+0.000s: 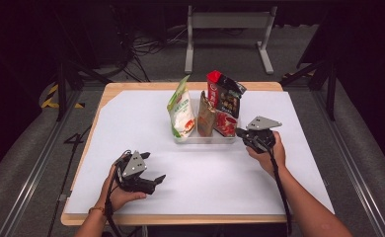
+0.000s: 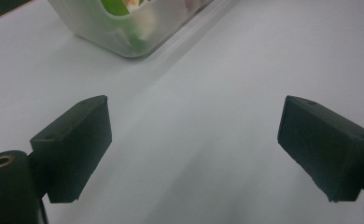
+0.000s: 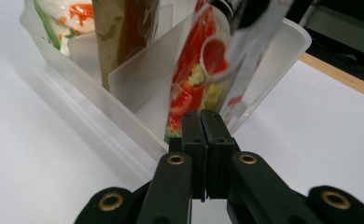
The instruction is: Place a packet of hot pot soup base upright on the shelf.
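A clear plastic bin (image 1: 200,140) with dividers stands at the middle back of the white-covered table (image 1: 131,123). It holds a green-and-white bag (image 1: 180,111), a brown bag (image 1: 206,116) and a red-and-black bag (image 1: 227,101), all upright. My right gripper (image 1: 239,132) is shut with nothing between its pads, its tips right at the bin's front right corner. In the right gripper view the shut gripper (image 3: 203,126) points at the bin wall (image 3: 273,60) in front of the red-and-black bag (image 3: 194,79). My left gripper (image 1: 153,166) rests open at the front left, empty (image 2: 194,144).
The bin's corner (image 2: 119,37) lies ahead and to the left in the left gripper view. White sheet stretches between the two hands. The wooden table edge (image 1: 180,219) runs along the front. A grey metal stand (image 1: 227,19) and floor cables (image 1: 141,47) sit beyond the table.
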Available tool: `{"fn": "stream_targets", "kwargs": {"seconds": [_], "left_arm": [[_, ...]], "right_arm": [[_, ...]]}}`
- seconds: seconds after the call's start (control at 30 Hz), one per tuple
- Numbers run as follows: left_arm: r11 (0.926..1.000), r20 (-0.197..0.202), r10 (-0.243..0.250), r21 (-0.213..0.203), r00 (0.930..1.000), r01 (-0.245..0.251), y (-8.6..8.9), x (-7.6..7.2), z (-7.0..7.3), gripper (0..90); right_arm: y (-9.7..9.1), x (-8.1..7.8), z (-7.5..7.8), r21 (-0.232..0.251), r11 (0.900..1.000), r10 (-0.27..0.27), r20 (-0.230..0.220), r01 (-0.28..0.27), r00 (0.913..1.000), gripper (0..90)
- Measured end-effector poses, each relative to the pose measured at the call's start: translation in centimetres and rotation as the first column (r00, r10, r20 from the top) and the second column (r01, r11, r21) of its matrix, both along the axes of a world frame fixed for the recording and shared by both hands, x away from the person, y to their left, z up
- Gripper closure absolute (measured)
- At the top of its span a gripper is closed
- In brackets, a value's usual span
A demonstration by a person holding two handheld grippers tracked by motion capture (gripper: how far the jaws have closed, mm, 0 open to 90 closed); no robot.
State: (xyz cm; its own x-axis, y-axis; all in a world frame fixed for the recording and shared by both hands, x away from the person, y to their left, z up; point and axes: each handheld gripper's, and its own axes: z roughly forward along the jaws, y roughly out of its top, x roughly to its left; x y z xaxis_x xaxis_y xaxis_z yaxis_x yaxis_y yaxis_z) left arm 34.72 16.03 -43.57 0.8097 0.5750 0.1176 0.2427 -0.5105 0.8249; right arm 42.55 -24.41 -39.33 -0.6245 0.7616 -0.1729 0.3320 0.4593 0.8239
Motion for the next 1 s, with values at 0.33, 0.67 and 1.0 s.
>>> {"fn": "stream_targets", "kwargs": {"seconds": [0.33, 0.67, 1.0], "left_arm": [[1.0000, 0.001, 0.004, 0.001, 1.0000, -0.004, 0.1, 0.0, 0.0, 10.5], [0.9999, 0.002, 0.009, 0.005, 1.0000, -0.009, 0.0, 0.0, 0.0, 10.6], [0.9999, -0.003, 0.008, 0.012, 1.0000, -0.008, -0.1, 0.0, -0.1, 10.6]], "right_arm": [[-0.2, -0.5, 0.8, 0.009, 0.9998, 0.016, 0.023, -0.016, 0.9996, 88.1], [-0.6, -1.0, 1.7, -0.023, 0.9987, 0.047, 0.048, -0.046, 0.9977, 82.0], [-1.4, -1.7, 3.0, -0.039, 0.9962, 0.080, 0.062, -0.078, 0.9949, 70.8]]}}
